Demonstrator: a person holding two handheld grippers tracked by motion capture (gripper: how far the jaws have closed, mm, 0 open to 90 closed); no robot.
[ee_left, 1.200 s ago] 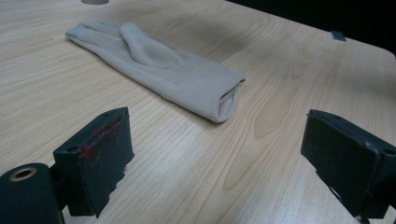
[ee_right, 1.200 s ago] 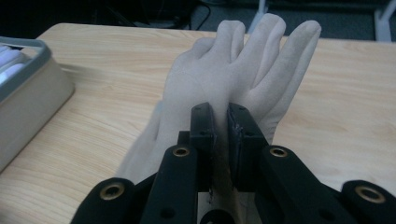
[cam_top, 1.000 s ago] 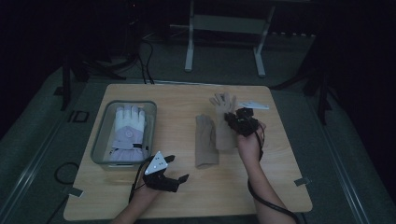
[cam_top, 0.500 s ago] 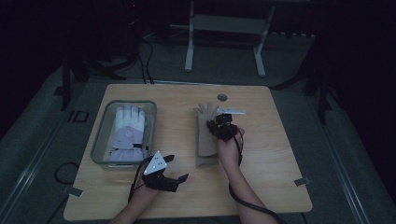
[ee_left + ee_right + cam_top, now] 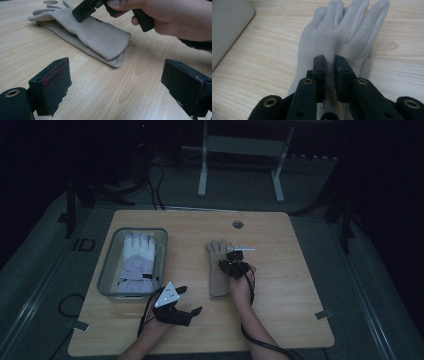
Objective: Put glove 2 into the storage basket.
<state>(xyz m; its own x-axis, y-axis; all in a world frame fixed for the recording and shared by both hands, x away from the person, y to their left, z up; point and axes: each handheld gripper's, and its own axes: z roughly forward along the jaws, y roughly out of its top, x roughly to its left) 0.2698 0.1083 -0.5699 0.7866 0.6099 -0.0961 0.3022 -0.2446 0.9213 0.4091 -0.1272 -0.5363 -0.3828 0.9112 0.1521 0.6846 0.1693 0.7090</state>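
Two beige gloves (image 5: 217, 275) lie stacked near the table's middle, fingers pointing to the far side. My right gripper (image 5: 231, 262) rests on the palm of the top glove (image 5: 337, 32); its jaws stand almost together, pinching the fabric. From the left gripper view that gripper (image 5: 86, 10) presses down on the top glove (image 5: 100, 35), held by a hand. My left gripper (image 5: 189, 300) sits near the front edge, left of the gloves, jaws wide apart and bare (image 5: 117, 82).
A clear plastic bin (image 5: 107, 265) stands at the left of the wooden table (image 5: 290, 290), with a white and purple glove (image 5: 137, 252) lying inside. A round cable hole (image 5: 238, 224) is at the far middle. Dark floor and a metal stand lie beyond.
My right gripper has carried one beige glove from the right and laid it on top of the other. The left gripper has stayed put.
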